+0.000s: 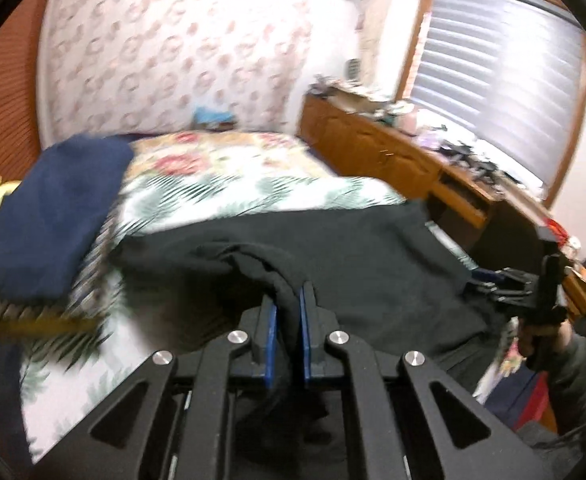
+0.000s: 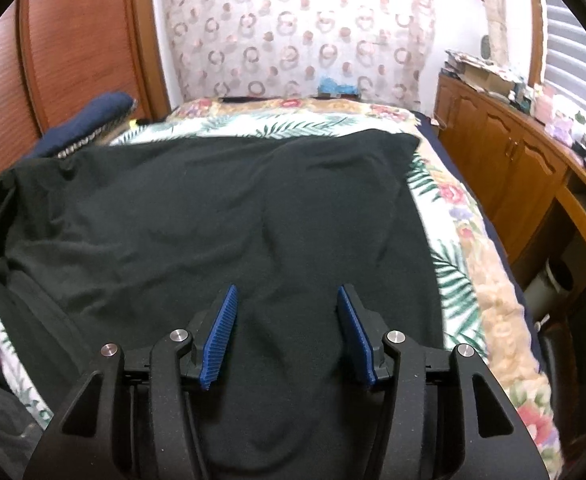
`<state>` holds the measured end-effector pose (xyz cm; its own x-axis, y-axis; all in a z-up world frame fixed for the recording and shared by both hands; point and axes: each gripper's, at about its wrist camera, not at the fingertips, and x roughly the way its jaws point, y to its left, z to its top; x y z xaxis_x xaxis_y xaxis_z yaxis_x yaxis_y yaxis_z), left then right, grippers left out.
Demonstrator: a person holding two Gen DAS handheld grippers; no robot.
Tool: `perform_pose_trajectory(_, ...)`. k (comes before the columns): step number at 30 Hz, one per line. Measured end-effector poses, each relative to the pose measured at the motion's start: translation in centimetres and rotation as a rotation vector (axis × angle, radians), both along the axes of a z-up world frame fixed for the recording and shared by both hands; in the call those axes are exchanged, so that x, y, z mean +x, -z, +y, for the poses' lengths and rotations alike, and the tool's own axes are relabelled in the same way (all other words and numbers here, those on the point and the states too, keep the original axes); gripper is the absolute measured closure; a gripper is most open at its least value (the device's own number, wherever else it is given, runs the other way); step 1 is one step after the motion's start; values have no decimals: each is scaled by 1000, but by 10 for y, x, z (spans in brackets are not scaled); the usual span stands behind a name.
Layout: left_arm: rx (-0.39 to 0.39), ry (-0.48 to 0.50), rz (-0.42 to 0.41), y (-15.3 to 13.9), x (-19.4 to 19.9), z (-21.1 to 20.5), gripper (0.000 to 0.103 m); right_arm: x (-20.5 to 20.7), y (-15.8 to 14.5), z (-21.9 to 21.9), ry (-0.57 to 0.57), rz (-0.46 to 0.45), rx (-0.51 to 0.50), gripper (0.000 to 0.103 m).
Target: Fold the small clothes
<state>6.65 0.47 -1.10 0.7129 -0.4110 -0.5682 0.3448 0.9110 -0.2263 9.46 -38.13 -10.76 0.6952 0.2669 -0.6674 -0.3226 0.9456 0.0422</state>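
Garment: dark garment (image 2: 221,208) spread flat over the floral bedspread (image 2: 465,216), covering most of its near half; one edge bunched and raised at the near left.
Left gripper (image 1: 289,300): blue pads closed tight on a pinched ridge of the dark cloth, fold of fabric drawn up and trailing back toward the bedspread; view blurred, so depth of the bite unclear.
Right gripper (image 2: 289,320): jaws about half open, poised low over the garment's near edge, nothing between the pads.
Nearby: folded navy cloth (image 1: 53,216) stacked at the bedspread's left side, just beyond the garment's far left corner; wooden cabinet (image 2: 505,160) along the bedspread's right.
Step, as judged: start of a fold, left corner lifted, right side not yet gripped.
Risk, thin bite: cloth slipping from the left pads mid-carry, cause a shallow pinch on a loose ridge.
Risk, skewed fold: one-sided lift dragging the whole garment across the bedspread, cause the right edge left free.
Risk, snag: raised cloth brushing the navy stack and toppling it.
Risk, double layer: both layers caught, spoiling the crease.
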Motion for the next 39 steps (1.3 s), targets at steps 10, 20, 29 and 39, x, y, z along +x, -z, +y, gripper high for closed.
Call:
perform_pose_trajectory(10, 44, 244, -43, -35, 30, -112, 97, -23, -21, -32, 38, -27, 10, 51)
perform_pose_trajectory(20, 51, 409, 10, -60, 44, -200, 89, -33, -36, -49, 60, -67, 39, 52)
perform_pose_trajectory(29, 90, 360, -24, -57, 37, -178, 49, -34, -37, -57, 74, -66, 44, 52)
perform_pose_trajectory(39, 117, 143, -23, -25, 31, -82, 48, -11, -48, -5, -41, -82, 1, 52)
